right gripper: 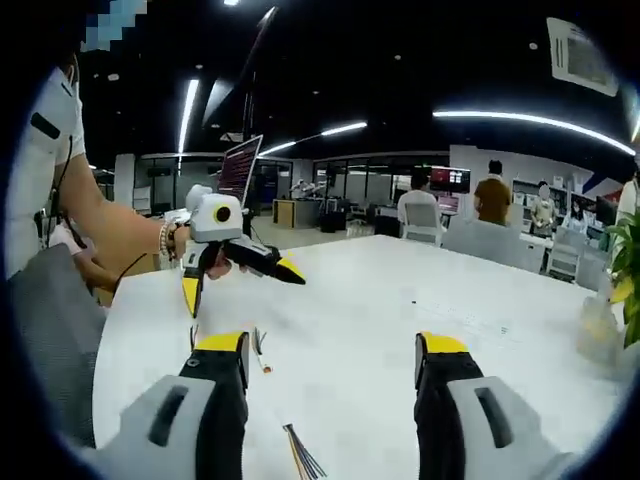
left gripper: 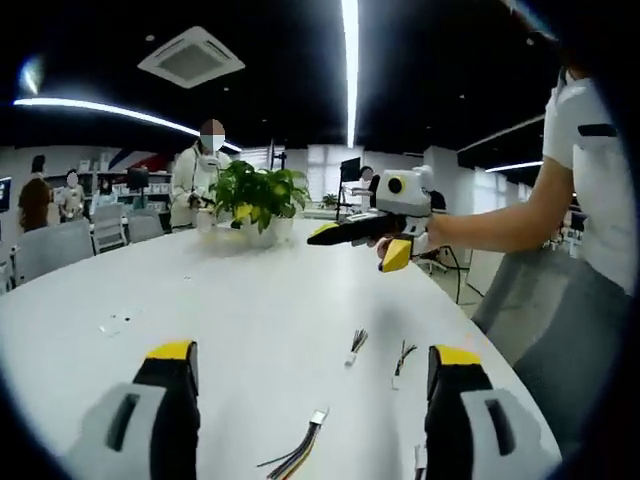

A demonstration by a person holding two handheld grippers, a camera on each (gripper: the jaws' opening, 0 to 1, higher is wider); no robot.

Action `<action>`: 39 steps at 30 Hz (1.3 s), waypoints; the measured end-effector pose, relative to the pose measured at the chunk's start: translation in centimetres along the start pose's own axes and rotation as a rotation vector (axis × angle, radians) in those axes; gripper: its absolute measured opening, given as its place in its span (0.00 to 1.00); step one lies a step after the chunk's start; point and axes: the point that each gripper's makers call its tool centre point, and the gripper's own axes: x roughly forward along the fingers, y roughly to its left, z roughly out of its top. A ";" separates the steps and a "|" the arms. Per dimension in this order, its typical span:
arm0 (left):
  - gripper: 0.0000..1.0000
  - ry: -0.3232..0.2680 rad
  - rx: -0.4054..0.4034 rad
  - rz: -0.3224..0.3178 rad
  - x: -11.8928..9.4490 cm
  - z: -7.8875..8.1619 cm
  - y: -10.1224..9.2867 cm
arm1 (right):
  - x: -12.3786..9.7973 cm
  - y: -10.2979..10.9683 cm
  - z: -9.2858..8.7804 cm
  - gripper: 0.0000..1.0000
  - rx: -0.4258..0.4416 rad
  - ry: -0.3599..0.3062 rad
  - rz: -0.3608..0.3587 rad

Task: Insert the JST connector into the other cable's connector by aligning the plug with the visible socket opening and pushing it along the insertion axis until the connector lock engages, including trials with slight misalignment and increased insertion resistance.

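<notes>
Three short cables lie on the white table [left gripper: 240,300]. In the left gripper view, a multicoloured wire bundle with a white JST connector [left gripper: 318,416] lies between my own jaws. Two dark cables lie beyond it, one with a white plug [left gripper: 352,357], the other [left gripper: 403,357] to its right. My left gripper [left gripper: 313,353] is open and holds nothing. The right gripper [left gripper: 358,247] hovers above the table's far side, open and empty. In the right gripper view, my right gripper [right gripper: 331,345] is open over the table [right gripper: 380,290]. A cable [right gripper: 260,352] lies by its left jaw, wires [right gripper: 300,458] lower down. The left gripper [right gripper: 241,284] faces it, open.
A potted plant [left gripper: 260,195] stands at the table's far middle and also shows as the plant [right gripper: 625,265] at the right edge. The person [left gripper: 590,200] holding the grippers stands at the table's edge. Other people, chairs [left gripper: 45,245] and desks are behind.
</notes>
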 end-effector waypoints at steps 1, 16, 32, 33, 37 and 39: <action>0.87 -0.001 -0.011 -0.005 0.0 -0.2 -0.1 | 0.1 0.2 -0.3 0.64 0.000 0.014 0.006; 0.89 0.065 -0.057 -0.012 1.3 -2.8 -0.2 | 1.0 1.3 -3.8 0.59 0.040 0.097 0.041; 0.81 0.122 -0.048 -0.022 2.6 -5.0 0.0 | 1.6 2.1 -6.2 0.49 -0.010 0.191 0.085; 0.79 0.125 -0.045 -0.020 2.6 -5.2 0.1 | 1.6 2.2 -6.4 0.46 -0.020 0.199 0.089; 0.74 0.143 -0.036 -0.023 2.7 -5.8 0.1 | 1.7 2.4 -6.6 0.43 -0.024 0.206 0.100; 0.72 0.150 -0.034 -0.023 2.7 -6.0 0.0 | 1.7 2.4 -7.0 0.41 -0.040 0.226 0.101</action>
